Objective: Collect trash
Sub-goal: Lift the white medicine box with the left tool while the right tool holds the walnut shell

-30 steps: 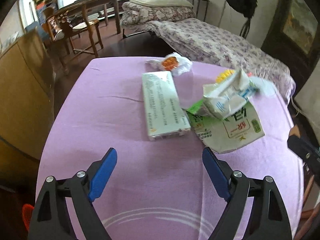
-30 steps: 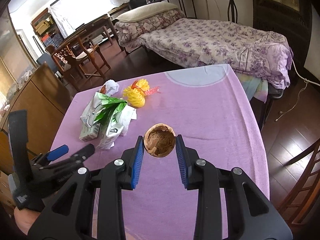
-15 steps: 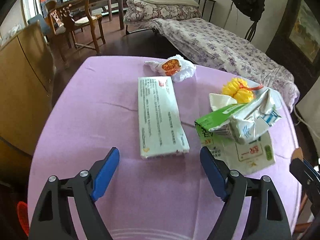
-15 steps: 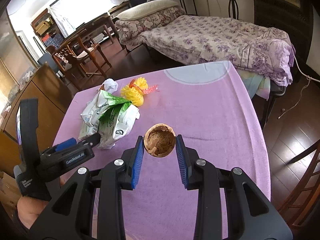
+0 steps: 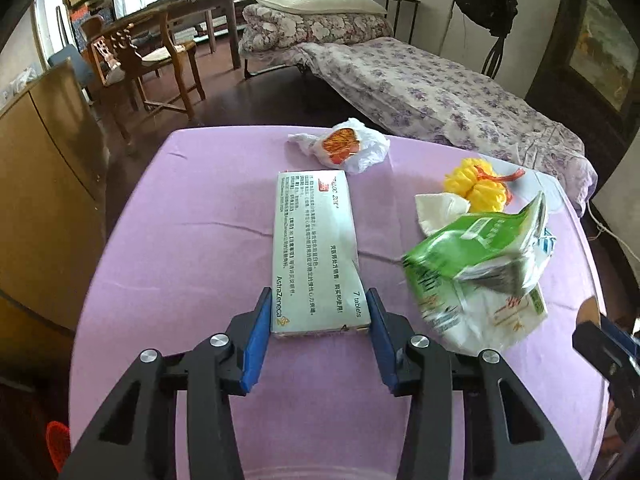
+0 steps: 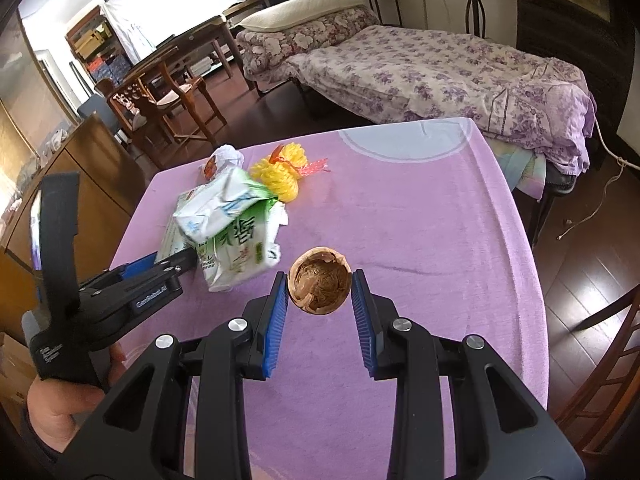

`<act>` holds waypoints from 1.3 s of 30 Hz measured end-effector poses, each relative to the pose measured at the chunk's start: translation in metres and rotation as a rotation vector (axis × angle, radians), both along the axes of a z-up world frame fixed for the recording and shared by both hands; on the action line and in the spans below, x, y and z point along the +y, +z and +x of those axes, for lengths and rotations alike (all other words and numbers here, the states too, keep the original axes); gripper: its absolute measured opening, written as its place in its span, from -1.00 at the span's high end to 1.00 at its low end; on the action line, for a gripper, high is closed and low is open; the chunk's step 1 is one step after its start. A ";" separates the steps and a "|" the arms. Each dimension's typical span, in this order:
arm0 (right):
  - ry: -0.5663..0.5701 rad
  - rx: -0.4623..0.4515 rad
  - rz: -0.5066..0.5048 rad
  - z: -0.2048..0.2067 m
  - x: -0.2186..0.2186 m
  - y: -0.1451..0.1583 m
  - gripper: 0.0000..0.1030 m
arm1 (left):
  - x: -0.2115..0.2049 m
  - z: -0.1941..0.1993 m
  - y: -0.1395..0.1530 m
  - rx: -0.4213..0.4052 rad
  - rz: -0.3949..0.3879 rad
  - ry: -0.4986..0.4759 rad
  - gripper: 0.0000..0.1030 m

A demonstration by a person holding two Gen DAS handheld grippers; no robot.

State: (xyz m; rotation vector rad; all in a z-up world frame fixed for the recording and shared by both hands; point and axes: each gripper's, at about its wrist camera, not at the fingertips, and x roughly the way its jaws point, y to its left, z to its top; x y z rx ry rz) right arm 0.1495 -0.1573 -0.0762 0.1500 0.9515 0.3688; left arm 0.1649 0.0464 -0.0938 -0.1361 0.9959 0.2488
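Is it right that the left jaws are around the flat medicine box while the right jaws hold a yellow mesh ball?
Not quite. The right gripper holds a brown walnut shell half; the yellow mesh ball lies on the table, as the right wrist view shows.

Flowered bed [image 5: 432, 92] with white pillow [image 5: 316, 0], wooden chair [image 5: 148, 56], wooden cabinet [image 5: 44, 152] beyond purple-clothed table [image 5: 180, 240]

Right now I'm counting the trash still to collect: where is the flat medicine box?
In the left wrist view the medicine box lies flat mid-table, its near end between the left claw fingers, with the crumpled green carton on its right.
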 end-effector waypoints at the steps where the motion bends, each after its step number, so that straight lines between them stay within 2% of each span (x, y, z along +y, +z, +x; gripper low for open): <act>1: 0.005 -0.003 -0.005 -0.001 0.002 0.000 0.35 | 0.002 -0.007 0.002 -0.003 0.009 0.003 0.12; 4: 0.025 -0.007 -0.009 -0.004 0.006 0.003 0.35 | 0.009 -0.024 0.007 0.005 0.002 0.010 0.12; 10: 0.062 0.014 -0.028 -0.016 0.011 0.002 0.35 | 0.025 -0.084 0.024 -0.012 -0.043 0.039 0.12; 17: 0.076 0.081 -0.016 -0.035 0.017 -0.005 0.35 | 0.029 -0.123 0.014 0.028 -0.115 0.017 0.12; 19: 0.083 0.083 -0.025 -0.041 0.022 -0.008 0.35 | 0.027 -0.124 0.010 0.038 -0.135 0.002 0.12; 23: 0.101 0.098 -0.063 -0.048 0.033 -0.018 0.35 | 0.021 -0.121 0.007 0.044 -0.096 -0.023 0.11; 28: 0.127 0.078 -0.115 -0.051 0.044 -0.023 0.31 | 0.028 -0.115 0.002 0.065 -0.126 -0.011 0.10; 29: 0.133 0.069 -0.124 -0.052 0.046 -0.023 0.27 | 0.030 -0.114 0.004 0.056 -0.125 -0.006 0.09; 32: 0.145 0.060 -0.135 -0.054 0.049 -0.023 0.14 | 0.033 -0.110 0.004 0.052 -0.109 0.003 -0.13; 39: 0.157 0.038 -0.173 -0.058 0.055 -0.022 0.13 | 0.036 -0.096 0.000 0.053 -0.084 0.030 -0.16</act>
